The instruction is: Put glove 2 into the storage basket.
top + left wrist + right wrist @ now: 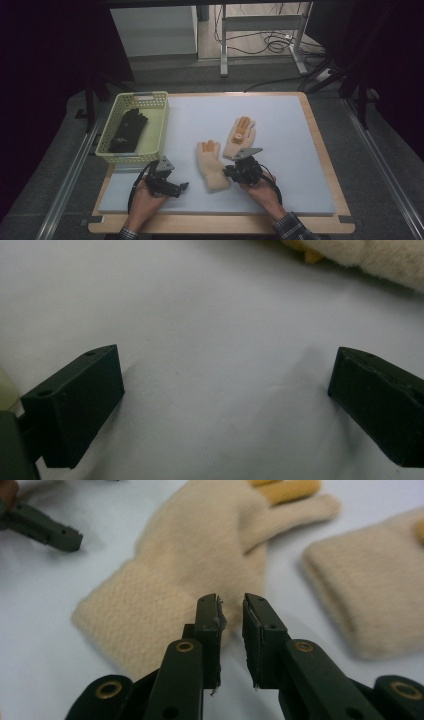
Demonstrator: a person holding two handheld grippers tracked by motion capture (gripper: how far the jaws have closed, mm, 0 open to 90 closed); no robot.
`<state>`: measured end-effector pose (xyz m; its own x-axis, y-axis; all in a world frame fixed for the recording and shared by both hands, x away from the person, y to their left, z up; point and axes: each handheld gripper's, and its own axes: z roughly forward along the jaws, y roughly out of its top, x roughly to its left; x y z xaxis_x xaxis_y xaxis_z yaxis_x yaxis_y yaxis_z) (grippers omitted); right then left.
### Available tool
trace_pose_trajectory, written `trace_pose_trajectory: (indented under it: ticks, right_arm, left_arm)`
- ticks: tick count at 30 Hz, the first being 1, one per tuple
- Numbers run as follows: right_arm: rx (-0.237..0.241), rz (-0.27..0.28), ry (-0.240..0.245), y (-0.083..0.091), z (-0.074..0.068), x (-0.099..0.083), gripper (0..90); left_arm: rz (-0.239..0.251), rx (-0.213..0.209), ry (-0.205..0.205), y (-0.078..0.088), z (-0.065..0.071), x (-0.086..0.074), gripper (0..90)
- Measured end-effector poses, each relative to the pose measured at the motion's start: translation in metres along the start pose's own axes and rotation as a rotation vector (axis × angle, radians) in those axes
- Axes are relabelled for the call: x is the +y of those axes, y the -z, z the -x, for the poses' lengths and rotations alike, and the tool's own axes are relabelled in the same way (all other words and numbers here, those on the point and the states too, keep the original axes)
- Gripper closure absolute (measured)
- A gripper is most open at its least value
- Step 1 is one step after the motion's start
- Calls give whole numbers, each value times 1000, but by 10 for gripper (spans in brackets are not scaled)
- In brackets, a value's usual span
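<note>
My right hand-held gripper (231, 173) sits in the lower middle of the high view, its tips at the cuff end of the nearer cream glove (212, 167). In the right gripper view its two black jaws stand nearly closed, with only a narrow slit between them and nothing in that slit. The glove's cuff lies just beyond and to the left of the tips; I cannot tell whether the left jaw brushes the knit.

That nearer cream glove (185, 575) spreads across the upper middle of the right gripper view, cuff toward me and orange-tipped fingers toward the top edge. The second cream glove (240, 135) lies just right of it and a little higher in the high view, its fingers pointing up the frame. Its cuff shows at the right edge of the right gripper view (370, 595).

My left hand-held gripper (181, 187) rests at the lower left of the high view, on the pale blue mat (280, 170) that covers the tabletop. It is released: in the left gripper view the jaws stand wide apart over bare mat (220, 390), with a strip of cream glove at the upper right corner.

At the left of the high view a yellow basket (159, 125) holds a black glove (126, 131).
</note>
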<state>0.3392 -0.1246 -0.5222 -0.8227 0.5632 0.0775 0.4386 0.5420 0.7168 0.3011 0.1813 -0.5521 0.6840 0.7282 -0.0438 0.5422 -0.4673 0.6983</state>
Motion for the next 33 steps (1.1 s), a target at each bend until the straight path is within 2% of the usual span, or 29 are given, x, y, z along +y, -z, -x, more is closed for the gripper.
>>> trace_pose_trajectory:
  ticks: [5,6,7,10,12,13,14,15,16,17,18,21,23,24,25,26,28,29,31,33]
  right_arm:
    - [39,4,14,-3,-11,0,765]
    - [48,0,22,-4,-14,0,758]
    - [59,-5,52,-3,-19,3,747]
    - [43,18,60,3,-18,9,744]
    - [3,42,51,9,-13,15,750]
    - [-30,49,30,9,-4,22,754]
    - [-30,49,30,9,-4,22,754]
    - [-47,35,15,2,5,26,752]
    - [-47,35,15,2,5,26,752]
    - [-42,21,-9,-10,10,28,719]
    - [-42,21,-9,-10,10,28,719]
    - [-35,7,-17,-27,11,29,658]
    - [-61,-39,-8,-38,9,29,653]
    - [-59,-24,-19,-39,8,27,677]
    - [-61,-19,-40,-39,8,26,752]
    - [-36,-21,-45,-39,8,26,841]
    - [-62,-32,-14,-38,1,27,868]
    - [-105,-41,39,-34,-6,30,872]
    - [-102,-22,51,-31,-9,32,872]
    - [-108,28,70,-16,-16,40,869]
  left_arm:
    - [0,0,0,0,0,0,14]
    - [0,0,0,0,0,0,14]
    - [1,1,1,0,0,0,14]
    - [2,1,2,0,0,0,14]
    - [1,0,2,0,0,0,14]
    - [1,0,2,0,0,0,14]
    - [0,0,0,0,0,0,14]
    - [0,1,-2,0,0,0,14]
    - [0,1,-2,0,0,0,14]
    - [0,0,0,0,0,0,14]
    - [0,0,0,0,0,0,14]
    - [0,0,0,0,0,0,14]
    - [0,1,-3,0,0,0,14]
    - [0,1,0,0,0,0,14]
    - [0,1,-3,0,0,0,14]
    - [-1,1,0,0,0,0,14]
    - [-1,0,0,0,0,0,14]
    - [0,1,-2,0,0,0,14]
    - [0,0,-1,0,0,0,14]
    - [-1,0,-2,0,0,0,14]
